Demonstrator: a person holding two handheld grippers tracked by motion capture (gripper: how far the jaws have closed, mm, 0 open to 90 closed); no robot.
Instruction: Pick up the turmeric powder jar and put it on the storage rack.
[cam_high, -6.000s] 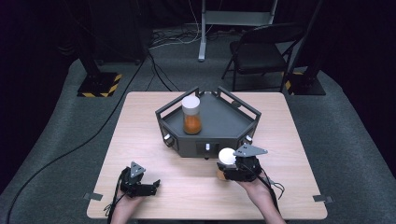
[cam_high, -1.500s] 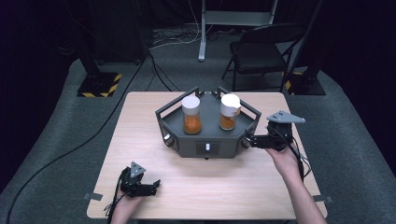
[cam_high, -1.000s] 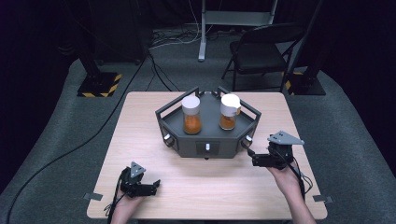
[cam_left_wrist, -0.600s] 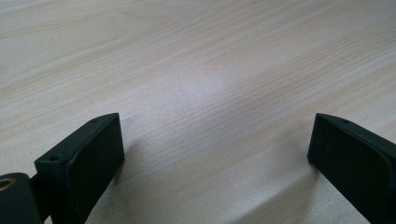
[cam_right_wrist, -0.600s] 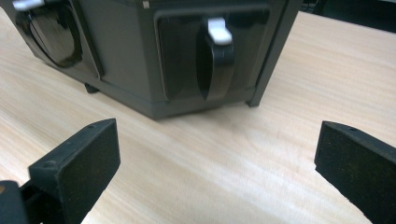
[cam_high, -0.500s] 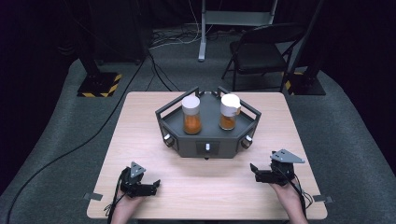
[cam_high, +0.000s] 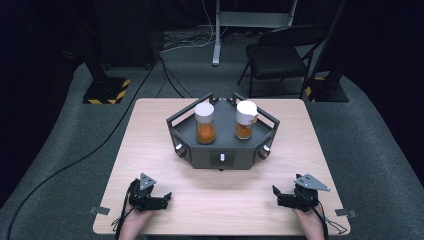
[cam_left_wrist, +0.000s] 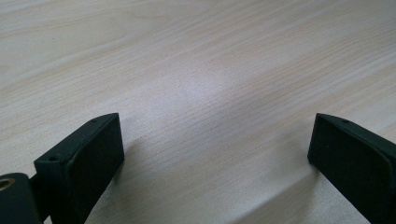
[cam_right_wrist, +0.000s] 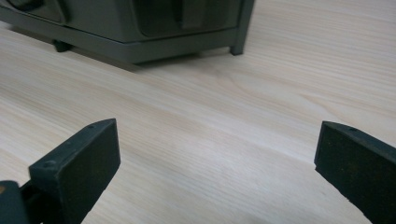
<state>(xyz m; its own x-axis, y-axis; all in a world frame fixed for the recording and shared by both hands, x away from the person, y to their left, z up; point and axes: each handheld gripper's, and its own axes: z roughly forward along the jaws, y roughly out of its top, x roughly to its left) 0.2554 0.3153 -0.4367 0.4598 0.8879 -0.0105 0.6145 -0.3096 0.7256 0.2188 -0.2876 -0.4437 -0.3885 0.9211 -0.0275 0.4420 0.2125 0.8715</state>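
Note:
A dark grey hexagonal stand (cam_high: 222, 157) sits mid-table. Two white-capped jars of orange stuff stand upright in it: one on the left (cam_high: 205, 123), one on the right (cam_high: 245, 119). My left gripper (cam_high: 165, 197) rests near the table's front left, open, with bare wood between its jaws (cam_left_wrist: 215, 140). My right gripper (cam_high: 276, 194) lies near the front right, open and holding nothing (cam_right_wrist: 217, 154). In the right gripper view the base of the stand (cam_right_wrist: 140, 28) is just ahead.
The wooden table (cam_high: 150, 135) stands on grey carpet. A folding chair (cam_high: 280, 55) and a metal stand post (cam_high: 217, 30) are behind it. A yellow-black striped base (cam_high: 107, 90) lies at far left, with cables running across the floor.
Six seconds ago the right gripper held a white-capped jar in front of the stand. That jar now stands in the stand's right side. The right gripper, open, has drawn back to the front right.

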